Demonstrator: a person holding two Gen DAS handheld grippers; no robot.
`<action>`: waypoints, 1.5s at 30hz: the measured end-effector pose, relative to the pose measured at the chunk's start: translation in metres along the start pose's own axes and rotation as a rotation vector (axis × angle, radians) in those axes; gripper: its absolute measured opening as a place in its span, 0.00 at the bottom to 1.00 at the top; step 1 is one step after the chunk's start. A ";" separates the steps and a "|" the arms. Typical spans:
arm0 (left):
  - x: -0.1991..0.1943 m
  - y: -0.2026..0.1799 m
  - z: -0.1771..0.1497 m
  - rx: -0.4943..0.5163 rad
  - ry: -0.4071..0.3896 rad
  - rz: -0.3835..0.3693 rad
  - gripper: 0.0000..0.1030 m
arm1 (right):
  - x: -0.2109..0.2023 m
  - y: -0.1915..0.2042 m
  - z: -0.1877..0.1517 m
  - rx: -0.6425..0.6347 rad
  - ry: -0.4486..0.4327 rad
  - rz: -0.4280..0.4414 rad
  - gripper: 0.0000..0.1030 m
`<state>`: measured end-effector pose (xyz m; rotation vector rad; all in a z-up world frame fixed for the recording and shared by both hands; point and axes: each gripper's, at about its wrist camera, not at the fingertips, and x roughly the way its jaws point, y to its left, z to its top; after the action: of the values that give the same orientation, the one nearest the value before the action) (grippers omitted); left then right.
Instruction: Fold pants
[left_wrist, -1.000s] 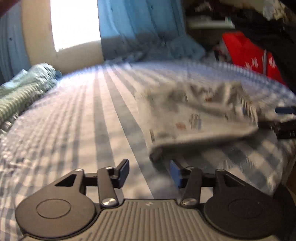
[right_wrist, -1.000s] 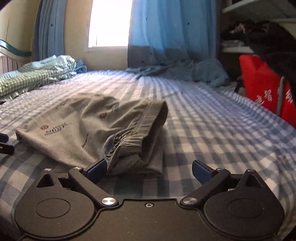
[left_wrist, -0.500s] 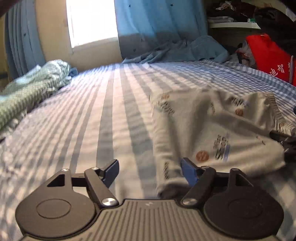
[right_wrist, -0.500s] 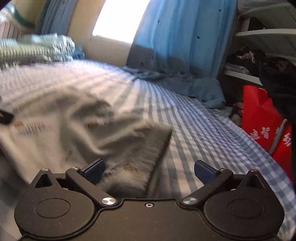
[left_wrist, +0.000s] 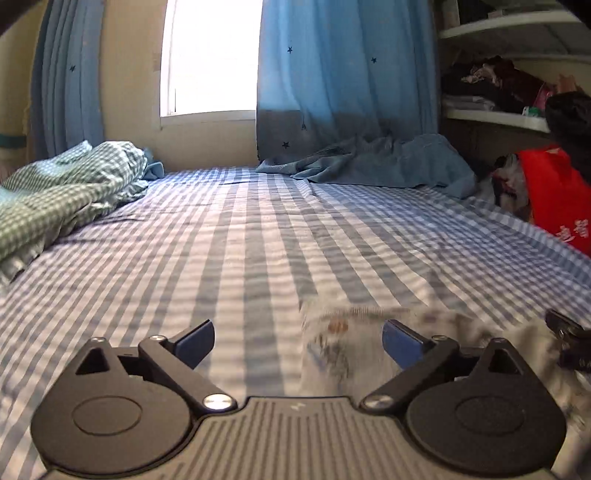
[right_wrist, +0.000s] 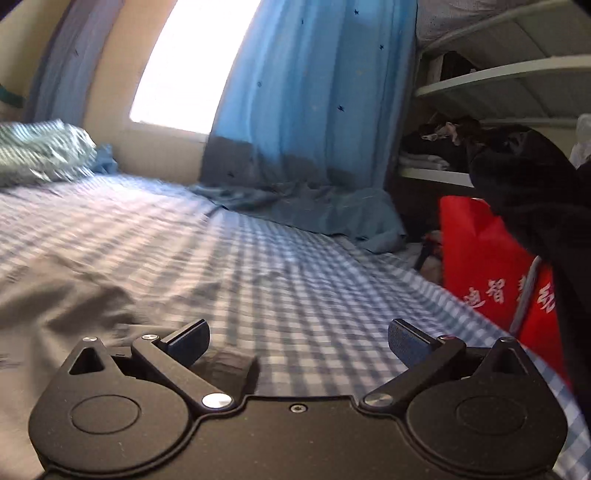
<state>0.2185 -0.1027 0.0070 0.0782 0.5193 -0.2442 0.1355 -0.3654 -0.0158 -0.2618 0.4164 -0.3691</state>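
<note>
While both tools (left_wrist: 298, 341) (right_wrist: 298, 341) gape empty, only the left view shows the pants' (left_wrist: 332, 347) print.

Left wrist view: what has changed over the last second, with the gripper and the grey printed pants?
The left gripper has just been opening its jaws wide; the grey printed pants, earlier stretching well ahead of it, now show only close in at the lower right, unclamped. The right gripper stayed open, holding nothing. The pants stayed folded on the blue checked bedsheet.
</note>
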 end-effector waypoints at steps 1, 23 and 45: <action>0.019 -0.004 0.002 0.024 0.026 0.008 0.97 | 0.009 0.002 -0.003 -0.015 0.029 -0.007 0.99; 0.007 0.009 -0.014 -0.148 0.124 0.066 0.99 | -0.047 -0.008 -0.008 0.102 0.001 -0.016 0.99; -0.052 0.009 -0.091 -0.114 0.148 -0.021 1.00 | -0.098 0.011 -0.091 0.254 -0.035 0.005 0.99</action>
<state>0.1330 -0.0704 -0.0455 -0.0204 0.6808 -0.2298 0.0159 -0.3323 -0.0655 -0.0199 0.3314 -0.4079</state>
